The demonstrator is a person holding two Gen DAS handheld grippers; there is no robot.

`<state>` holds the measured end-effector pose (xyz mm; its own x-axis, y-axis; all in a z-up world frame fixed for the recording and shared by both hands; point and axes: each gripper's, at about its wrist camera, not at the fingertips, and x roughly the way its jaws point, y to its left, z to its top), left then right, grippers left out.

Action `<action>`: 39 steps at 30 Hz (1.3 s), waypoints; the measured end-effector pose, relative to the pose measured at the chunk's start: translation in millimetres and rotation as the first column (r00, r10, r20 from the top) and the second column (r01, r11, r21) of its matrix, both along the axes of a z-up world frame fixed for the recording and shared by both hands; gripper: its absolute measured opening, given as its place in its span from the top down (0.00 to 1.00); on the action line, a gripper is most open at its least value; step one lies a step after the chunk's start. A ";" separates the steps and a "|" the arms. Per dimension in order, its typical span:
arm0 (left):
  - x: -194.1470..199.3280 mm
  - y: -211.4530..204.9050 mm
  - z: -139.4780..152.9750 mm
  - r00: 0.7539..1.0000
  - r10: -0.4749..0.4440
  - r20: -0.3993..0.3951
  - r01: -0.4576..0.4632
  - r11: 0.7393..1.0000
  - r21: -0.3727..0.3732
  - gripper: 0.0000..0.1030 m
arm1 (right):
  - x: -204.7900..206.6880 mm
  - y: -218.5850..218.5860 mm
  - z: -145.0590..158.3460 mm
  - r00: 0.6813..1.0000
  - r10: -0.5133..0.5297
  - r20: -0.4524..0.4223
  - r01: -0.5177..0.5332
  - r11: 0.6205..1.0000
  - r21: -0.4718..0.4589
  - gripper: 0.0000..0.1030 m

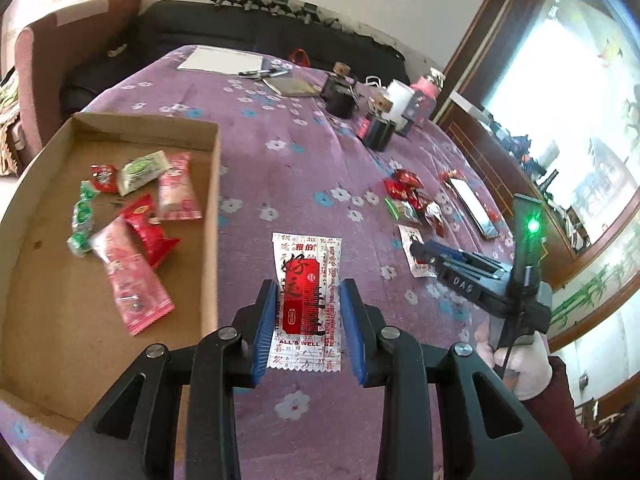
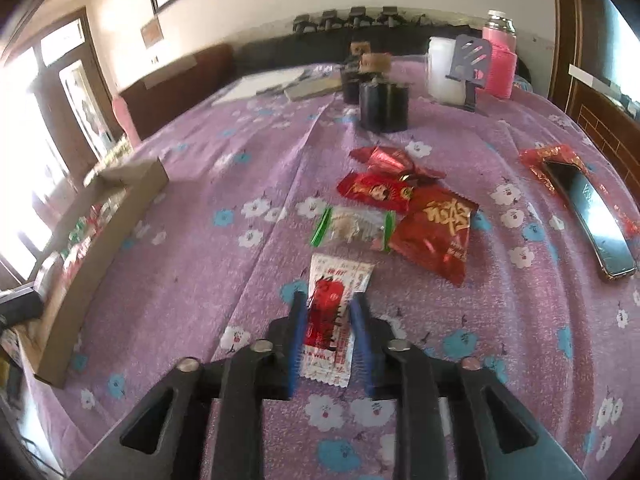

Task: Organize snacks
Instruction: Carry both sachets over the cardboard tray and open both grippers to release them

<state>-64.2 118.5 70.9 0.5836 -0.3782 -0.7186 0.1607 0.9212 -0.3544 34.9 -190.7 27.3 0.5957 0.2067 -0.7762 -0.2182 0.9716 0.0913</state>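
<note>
A white and red snack packet (image 1: 307, 300) lies between the blue pads of my left gripper (image 1: 308, 286), which closes around it just right of the cardboard box (image 1: 210, 216). The box holds several wrapped snacks (image 1: 132, 216). My right gripper (image 2: 329, 300) has its blue pads around a second white and red packet (image 2: 330, 320) on the purple cloth. Just beyond it lie a clear green-edged snack (image 2: 352, 229) and red packets (image 2: 430, 236). The right gripper also shows in the left wrist view (image 1: 416, 248).
A phone (image 2: 592, 220) lies at the right on a red wrapper. Black holders (image 2: 382, 104), a white jar (image 2: 444, 76), a pink bottle (image 2: 498, 60) and papers (image 2: 260, 86) stand at the back. The box shows at the left in the right wrist view (image 2: 100, 232).
</note>
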 end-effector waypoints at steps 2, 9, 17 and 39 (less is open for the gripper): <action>-2.5 5.9 -0.2 1.000 0.009 0.001 -0.009 1.000 -0.013 0.72 | 0.9 6.0 -2.8 1.000 -0.003 -0.009 0.002 0.999 -0.040 0.68; -5.7 30.3 3.8 0.998 0.052 0.018 -0.052 0.998 -0.042 0.72 | 1.0 18.8 -2.7 1.000 -0.004 -0.012 0.003 0.994 -0.109 0.81; -6.8 83.3 0.8 0.985 0.175 0.009 -0.174 0.982 -0.076 0.72 | -14.8 20.6 18.9 1.000 0.011 0.004 -0.011 1.000 0.022 0.82; 3.2 165.0 -41.9 0.926 0.365 -0.092 -0.369 0.929 -0.032 0.71 | -58.3 227.7 54.0 0.887 0.462 0.011 -0.460 0.881 0.109 0.82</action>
<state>-61.0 283.5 29.0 0.6273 -0.1841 -0.7567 -0.2177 0.8915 -0.3973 -23.3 37.0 81.3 0.4020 0.5360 -0.7423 -0.6370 0.7461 0.1938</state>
